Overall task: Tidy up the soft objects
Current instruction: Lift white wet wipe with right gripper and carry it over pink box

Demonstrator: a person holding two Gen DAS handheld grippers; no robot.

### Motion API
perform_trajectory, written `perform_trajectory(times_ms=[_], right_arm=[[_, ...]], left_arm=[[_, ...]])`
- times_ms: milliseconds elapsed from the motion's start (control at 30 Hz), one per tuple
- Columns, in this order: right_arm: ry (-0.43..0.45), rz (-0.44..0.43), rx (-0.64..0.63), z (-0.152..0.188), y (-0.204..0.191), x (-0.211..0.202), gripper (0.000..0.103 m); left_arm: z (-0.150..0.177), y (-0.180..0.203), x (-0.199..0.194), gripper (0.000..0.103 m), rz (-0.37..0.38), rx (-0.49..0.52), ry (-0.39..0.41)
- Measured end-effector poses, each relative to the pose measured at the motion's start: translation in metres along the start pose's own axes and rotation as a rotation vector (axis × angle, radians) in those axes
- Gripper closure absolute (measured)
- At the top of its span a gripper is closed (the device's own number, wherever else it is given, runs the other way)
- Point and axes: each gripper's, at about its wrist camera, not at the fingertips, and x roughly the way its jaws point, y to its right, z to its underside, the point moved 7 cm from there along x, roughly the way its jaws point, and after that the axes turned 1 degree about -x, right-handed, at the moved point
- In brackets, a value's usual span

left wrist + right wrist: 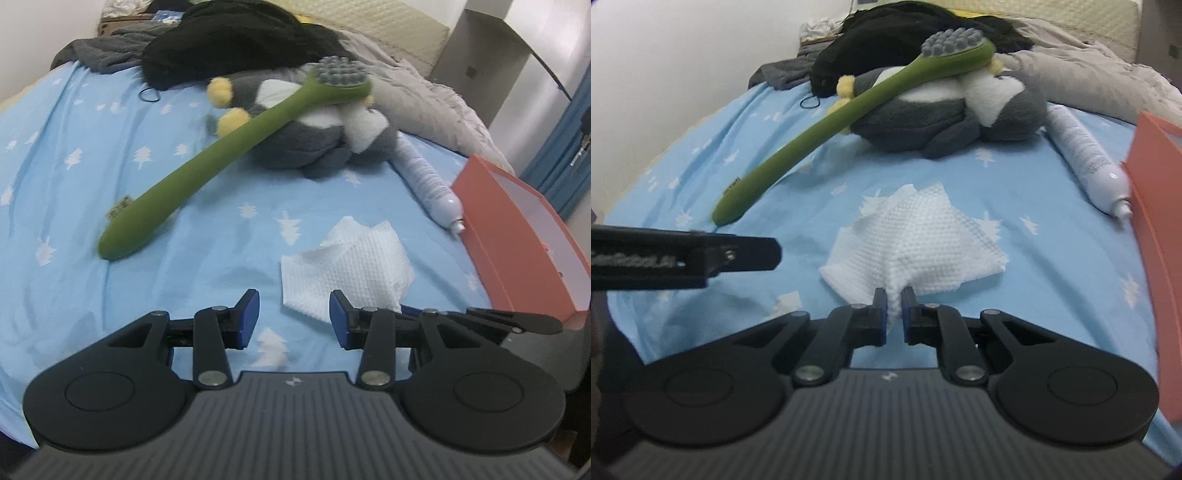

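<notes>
Right gripper (894, 301): the jaws are being held almost together, with the near corner of the white paper towel (916, 243) pinched between the blue pads (883, 310).
Left gripper (294, 317): the jaws are being held wide apart and nothing is being gripped; it is being seen hovering over the bedsheet (110, 155), just left of the towel's near edge. In the right wrist view only a dark side part of it is being shown at the left edge.
Paper towel: a crumpled, embossed sheet (347, 266) is lying on the sheet in front of both grippers, its far folds slightly raised.
Bedsheet: light blue with white tree shapes (1015, 177) — it is being used as the working surface.
Plush toy (317, 136): a grey, white and yellow soft toy is lying beyond the towel, well apart from it.
Green brush (207, 162): a long-handled brush with a grey nubbed head is being propped on the plush toy, its handle end resting on the sheet to the left.
White tube (428, 181): it is lying right of the toy, its cap end touching or nearly touching the orange box (524, 254).
Orange box: open-topped, it is standing along the right edge — bordering the towel's right side.
Black garment (236, 40): it is piled behind the toy, beside a grey blanket (1089, 77).
</notes>
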Motion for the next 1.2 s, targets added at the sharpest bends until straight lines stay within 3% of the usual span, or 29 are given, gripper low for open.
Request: perform_trajectory(times_ms=[600,1067,1200], right_arm=[[0.13,0.093,0.144,0.014,0.043,-0.109,0.091],[0.277,0.204,0.21,-0.002,0.086,-0.18,0.091],[0.321,0.238,0.218,-0.013,0.101,-0.199,0.091]], left_arm=[[0.007,0.084,-0.028,0.055,0.121,0.147,-0.023],[-0.027,0.173,-0.056,0.055,0.243,0.295,0.053],[-0.04,0.193,-0.064,0.055,0.283,0.296,0.073]])
